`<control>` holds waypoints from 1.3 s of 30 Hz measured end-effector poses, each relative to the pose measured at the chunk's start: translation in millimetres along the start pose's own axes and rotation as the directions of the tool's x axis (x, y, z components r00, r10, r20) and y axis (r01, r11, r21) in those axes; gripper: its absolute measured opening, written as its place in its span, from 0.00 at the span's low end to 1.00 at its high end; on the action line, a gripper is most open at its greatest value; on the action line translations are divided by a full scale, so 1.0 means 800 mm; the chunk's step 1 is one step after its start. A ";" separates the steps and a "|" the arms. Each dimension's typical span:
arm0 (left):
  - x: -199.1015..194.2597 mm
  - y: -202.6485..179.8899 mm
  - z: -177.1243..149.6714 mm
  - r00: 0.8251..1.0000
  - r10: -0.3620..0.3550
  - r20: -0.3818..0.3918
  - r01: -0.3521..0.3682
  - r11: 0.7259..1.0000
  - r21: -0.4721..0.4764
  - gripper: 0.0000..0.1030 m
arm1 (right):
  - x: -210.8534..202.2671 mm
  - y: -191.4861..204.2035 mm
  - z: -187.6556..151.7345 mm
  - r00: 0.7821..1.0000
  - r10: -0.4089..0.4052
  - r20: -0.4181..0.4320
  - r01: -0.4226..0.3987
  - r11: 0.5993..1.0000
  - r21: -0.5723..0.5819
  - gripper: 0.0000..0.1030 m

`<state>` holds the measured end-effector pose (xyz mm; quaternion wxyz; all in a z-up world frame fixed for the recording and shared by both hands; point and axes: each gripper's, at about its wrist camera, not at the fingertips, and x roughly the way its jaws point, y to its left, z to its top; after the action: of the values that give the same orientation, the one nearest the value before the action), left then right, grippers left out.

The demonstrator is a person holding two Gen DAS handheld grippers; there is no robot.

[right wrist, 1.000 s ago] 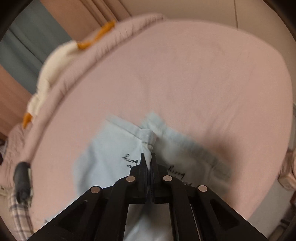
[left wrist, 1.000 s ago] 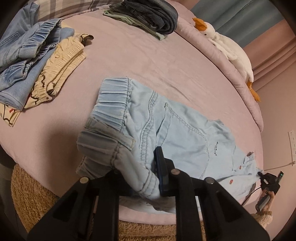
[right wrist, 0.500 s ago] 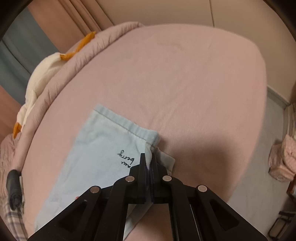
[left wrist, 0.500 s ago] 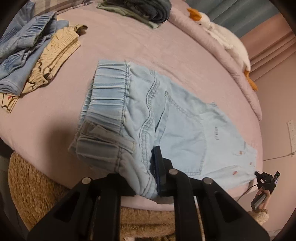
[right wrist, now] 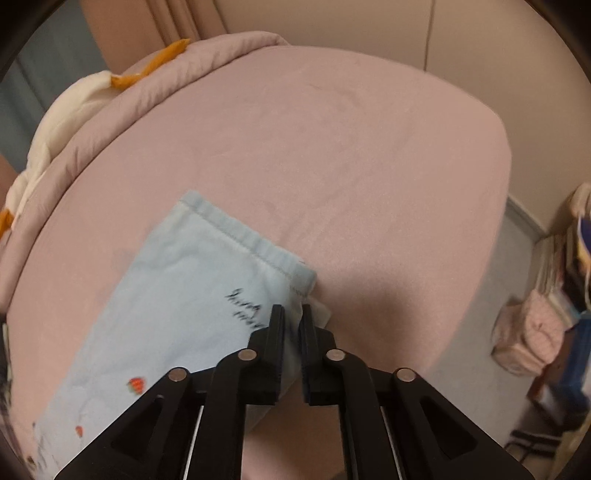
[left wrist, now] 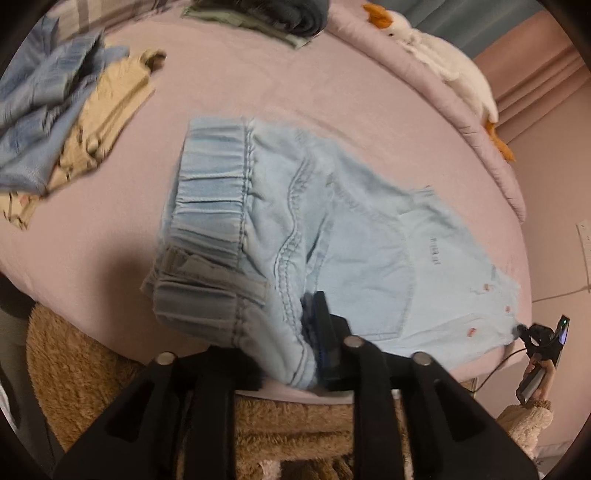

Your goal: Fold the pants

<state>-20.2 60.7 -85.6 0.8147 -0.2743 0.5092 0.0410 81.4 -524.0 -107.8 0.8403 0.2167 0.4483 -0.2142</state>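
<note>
The light blue denim pants (left wrist: 332,240) lie spread flat on the pink bed (left wrist: 258,85), gathered waistband to the left, leg hems to the right. My left gripper (left wrist: 295,339) is shut on the near end of the waistband at the bed's front edge. In the right wrist view the hem end of the pants (right wrist: 177,306), with black lettering and small red marks, lies flat on the bed (right wrist: 332,166). My right gripper (right wrist: 293,317) has its jaws slightly parted at the hem corner, with cloth in the gap. It also shows small in the left wrist view (left wrist: 532,334).
A pile of blue and beige clothes (left wrist: 62,129) lies at the left of the bed, dark folded clothes (left wrist: 280,14) at the back. A white goose plush (left wrist: 443,55) lies along the far edge. A brown fuzzy rug (left wrist: 92,369) is below. Bags and clutter (right wrist: 546,332) stand right.
The pants were pulled out and laid flat on the bed. My right gripper's jaws, clamped on the hem corner before, have parted slightly. My left gripper keeps its hold on the waistband.
</note>
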 end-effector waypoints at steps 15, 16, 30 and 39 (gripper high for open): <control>0.001 0.004 0.076 0.981 0.130 0.146 -0.140 0.988 0.061 0.82 | -0.084 0.312 -0.107 0.874 0.407 -0.266 -0.486 0.715 -0.503 0.67; 0.006 0.007 0.082 0.980 0.137 0.143 -0.148 0.987 0.066 0.82 | -0.082 0.337 -0.121 0.853 0.416 -0.314 -0.521 0.680 -0.516 0.67; 0.036 0.034 0.080 0.994 0.067 0.088 -0.071 0.996 0.047 0.47 | -0.036 0.481 -0.228 0.861 0.247 -0.444 -0.502 0.545 -0.671 0.54; 0.005 0.023 0.067 0.983 0.075 0.165 -0.086 0.995 0.057 0.40 | -0.046 0.476 -0.212 0.853 0.315 -0.415 -0.521 0.548 -0.654 0.08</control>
<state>18.8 101.5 -78.8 0.8597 -0.2229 0.4526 0.0799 161.9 -113.2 -97.0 0.8159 -0.0217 0.5317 0.2262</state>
